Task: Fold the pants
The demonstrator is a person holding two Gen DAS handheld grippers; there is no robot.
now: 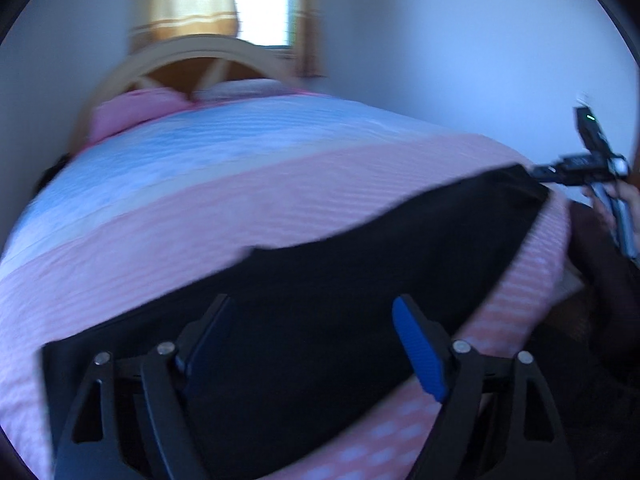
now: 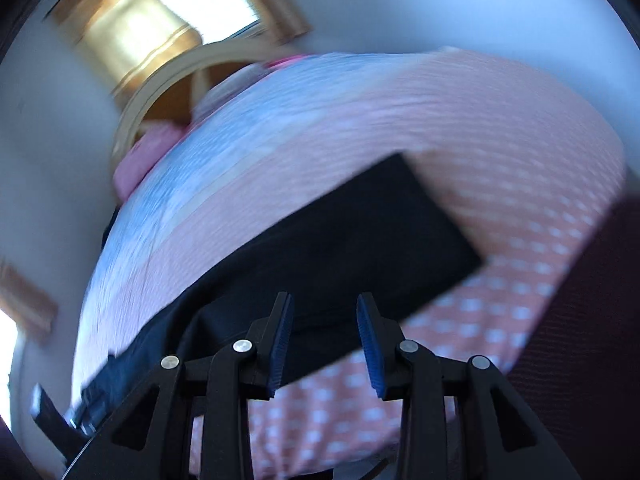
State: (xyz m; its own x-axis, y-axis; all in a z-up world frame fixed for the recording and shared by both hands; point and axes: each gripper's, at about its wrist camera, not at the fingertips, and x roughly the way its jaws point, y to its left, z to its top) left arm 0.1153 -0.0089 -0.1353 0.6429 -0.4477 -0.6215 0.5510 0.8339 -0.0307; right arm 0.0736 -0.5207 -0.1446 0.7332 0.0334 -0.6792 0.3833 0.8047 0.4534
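Pants, dark and nearly black, are lying stretched in a long band across the near part of the bed, on the pink striped and dotted cover, with one squared end toward the far corner and the wider end close under the left camera. In the left wrist view the left hand-held gripper is hovering over the wide end with its blue pads spread far apart, nothing between them. In the right wrist view the right hand-held gripper is hanging over the cloth with its pads partly spread and a clear gap between them; no fabric is pinched. Both views are smeared, so fine creases and seams are not readable, and I cannot tell whether the legs are already doubled one on the other, though the single neat band suggests they may be. Judgement: the work is sitting between folds, with both tools free and being repositioned for a fresh grasp. The next move is likely calling for each hand-held gripper to come down on an edge or corner of the band, close on the layers together, and carry one end over toward the other without dragging the cover beneath. The pillows and headboard are sitting well apart from the work.
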